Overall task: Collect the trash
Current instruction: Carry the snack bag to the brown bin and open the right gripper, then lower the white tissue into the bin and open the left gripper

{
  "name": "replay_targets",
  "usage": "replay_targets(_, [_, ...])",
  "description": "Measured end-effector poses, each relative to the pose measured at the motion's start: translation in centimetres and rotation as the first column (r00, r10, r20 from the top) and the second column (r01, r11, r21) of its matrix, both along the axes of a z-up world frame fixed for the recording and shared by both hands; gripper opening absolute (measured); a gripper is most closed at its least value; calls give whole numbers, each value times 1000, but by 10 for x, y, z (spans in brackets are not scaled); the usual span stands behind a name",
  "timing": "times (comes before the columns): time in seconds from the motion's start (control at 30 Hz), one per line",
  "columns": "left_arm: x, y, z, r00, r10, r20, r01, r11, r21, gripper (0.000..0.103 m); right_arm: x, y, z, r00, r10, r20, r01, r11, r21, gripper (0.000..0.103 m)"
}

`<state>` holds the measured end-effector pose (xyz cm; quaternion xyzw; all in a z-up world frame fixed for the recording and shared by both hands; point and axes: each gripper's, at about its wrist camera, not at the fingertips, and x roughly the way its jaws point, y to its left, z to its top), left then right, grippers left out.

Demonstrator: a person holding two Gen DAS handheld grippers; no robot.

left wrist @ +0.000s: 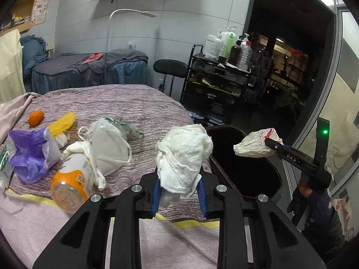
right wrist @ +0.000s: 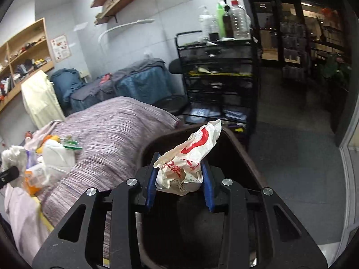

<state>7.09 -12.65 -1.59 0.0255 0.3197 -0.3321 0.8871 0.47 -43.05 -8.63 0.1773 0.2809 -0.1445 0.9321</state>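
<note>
My left gripper [left wrist: 179, 187] is shut on a crumpled white cloth wad [left wrist: 184, 154], held above the bed's edge beside the dark trash bin [left wrist: 276, 179]. My right gripper [right wrist: 179, 179] is shut on a white wrapper with red print [right wrist: 188, 157] and holds it over the bin's opening [right wrist: 246, 163]; that wrapper also shows in the left wrist view [left wrist: 255, 144]. On the striped bedspread [left wrist: 139, 105] lie a white face mask [left wrist: 107, 145], an orange-labelled plastic bottle [left wrist: 69, 181], a purple bag [left wrist: 29, 154], a yellow wrapper [left wrist: 64, 122] and an orange piece [left wrist: 36, 117].
A black trolley [left wrist: 215, 87] with bottles stands behind the bin, with a black stool [left wrist: 170, 68] beside it. Another bed with grey and blue covers [left wrist: 89, 69] is at the back wall. A dark doorway [right wrist: 303, 67] opens on the right.
</note>
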Motion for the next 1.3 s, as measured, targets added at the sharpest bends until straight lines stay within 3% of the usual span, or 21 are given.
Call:
replay_targets(0.27, [4, -36, -6, 996, -73, -41, 74, 997, 15, 27, 7, -14, -36, 994, -30, -103, 30, 1000, -4, 36])
replay_targets(0.4, [0, -52, -11, 993, -107, -45, 109, 993, 34, 27, 11, -14, -53, 989, -37, -145, 39, 999, 11, 48])
replay_targets(0.5, [0, -62, -13, 991, -125, -52, 127, 991, 41, 27, 11, -12, -59, 987, -45, -156, 46, 999, 8, 67])
replay_targets(0.6, [0, -71, -16, 988, -139, -67, 142, 989, 43, 27, 11, -13, -62, 986, -54, -157, 57, 998, 15, 73])
replay_targets(0.8, [2, -90, -17, 981, -174, -88, 179, 983, 44, 27, 4, -20, -55, 989, -85, -122, 88, 996, 25, 81])
replay_targets(1.3, [15, -164, -36, 952, -262, -162, 279, 955, 97, 27, -33, -42, -14, 984, -179, 5, 179, 984, 24, 81])
